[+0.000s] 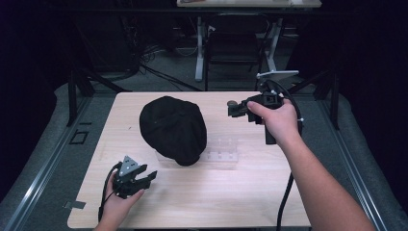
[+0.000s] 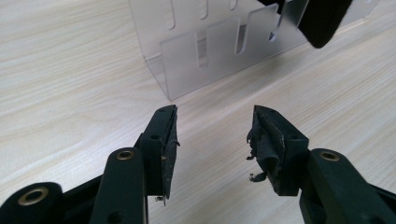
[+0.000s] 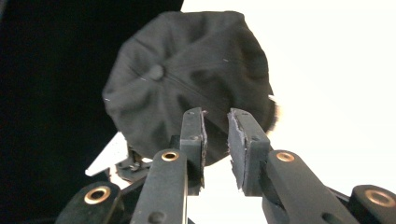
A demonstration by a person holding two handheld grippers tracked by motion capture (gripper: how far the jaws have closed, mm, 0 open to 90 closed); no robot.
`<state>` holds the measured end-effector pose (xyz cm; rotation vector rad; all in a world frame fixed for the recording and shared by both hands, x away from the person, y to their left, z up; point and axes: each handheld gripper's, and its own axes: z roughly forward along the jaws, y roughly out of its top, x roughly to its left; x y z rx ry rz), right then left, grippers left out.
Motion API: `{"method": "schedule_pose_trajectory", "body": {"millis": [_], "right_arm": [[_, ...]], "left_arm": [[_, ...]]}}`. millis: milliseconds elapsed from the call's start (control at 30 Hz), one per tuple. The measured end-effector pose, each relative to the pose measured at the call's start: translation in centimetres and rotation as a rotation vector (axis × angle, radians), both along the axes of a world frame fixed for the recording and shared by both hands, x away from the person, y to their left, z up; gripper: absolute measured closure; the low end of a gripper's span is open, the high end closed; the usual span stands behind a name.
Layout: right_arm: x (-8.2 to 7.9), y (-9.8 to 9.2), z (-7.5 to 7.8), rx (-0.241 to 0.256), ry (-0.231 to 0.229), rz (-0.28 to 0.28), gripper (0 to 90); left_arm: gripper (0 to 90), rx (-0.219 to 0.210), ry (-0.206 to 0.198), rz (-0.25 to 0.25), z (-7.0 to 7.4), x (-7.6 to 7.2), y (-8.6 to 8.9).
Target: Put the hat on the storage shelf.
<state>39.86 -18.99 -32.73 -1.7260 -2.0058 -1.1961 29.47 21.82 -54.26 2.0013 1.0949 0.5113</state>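
Left tongs (image 1: 146, 176) low, jaws wide, empty; right tongs (image 1: 233, 109) raised beside cap (image 1: 172, 129), narrowly parted, empty

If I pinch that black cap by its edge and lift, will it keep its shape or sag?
Probably sag: the black cap is soft cloth, with creased panels around its top button in the right gripper view. It looks light, so it should lift easily. Its brim end near the clear slotted stand may stay stiffer, and dragging it could nudge that stand.

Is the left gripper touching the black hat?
Apart. In the high view, bare table lies between the left gripper and the black hat.
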Motion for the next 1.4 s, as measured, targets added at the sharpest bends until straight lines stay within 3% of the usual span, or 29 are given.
{"method": "schedule_pose_trajectory", "body": {"millis": [200,233,267,467,533,700,767,1067,1200,1233,1300,1400], "right_arm": [[-0.7,-0.4,-1.2,-0.118,-0.016,-0.015,73.7],[-0.7,-0.4,-1.2,-0.118,-0.016,-0.015,73.7],[-1.0,-0.5,-1.7,-0.163,-0.017,-0.012,73.2],[-1.7,-0.9,-3.0,-0.229,-0.031,-0.014,69.9],[-2.0,-1.4,-3.9,-0.282,-0.039,-0.017,67.8],[-2.5,-2.0,-4.9,-0.295,-0.043,-0.026,65.8],[-3.1,-2.4,-5.8,-0.327,-0.056,-0.023,65.5],[-4.6,-3.3,-8.9,-0.368,-0.031,-0.004,62.1],[-5.5,-3.7,-11.6,-0.367,-0.014,-0.005,59.1],[-5.5,-3.7,-11.6,-0.367,-0.014,-0.005,59.1],[-6.1,-3.8,-13.4,-0.378,-0.030,0.009,56.1],[-6.6,-3.8,-14.9,-0.410,-0.055,0.016,52.2]], "left_arm": [[50.0,-0.003,0.007,0.009,-0.6,0.2,0.3],[49.6,-0.003,0.007,0.009,-0.6,0.2,0.3],[49.3,-0.003,0.010,0.012,-0.7,0.3,0.3],[46.6,-0.005,0.019,0.023,-1.0,0.4,0.6],[45.8,-0.004,0.021,0.024,-1.1,0.4,0.6],[45.1,-0.009,0.026,0.021,-1.1,0.4,0.6],[44.9,-0.013,0.030,0.018,-1.1,0.5,0.5],[44.5,-0.019,0.032,0.015,-1.3,0.6,0.4],[44.5,-0.019,0.037,0.013,-1.3,0.6,0.5],[44.5,-0.019,0.037,0.013,-1.3,0.6,0.5],[44.4,-0.015,0.039,0.007,-1.4,0.7,0.5],[44.0,-0.017,0.033,0.007,-1.5,0.7,0.4]]}}
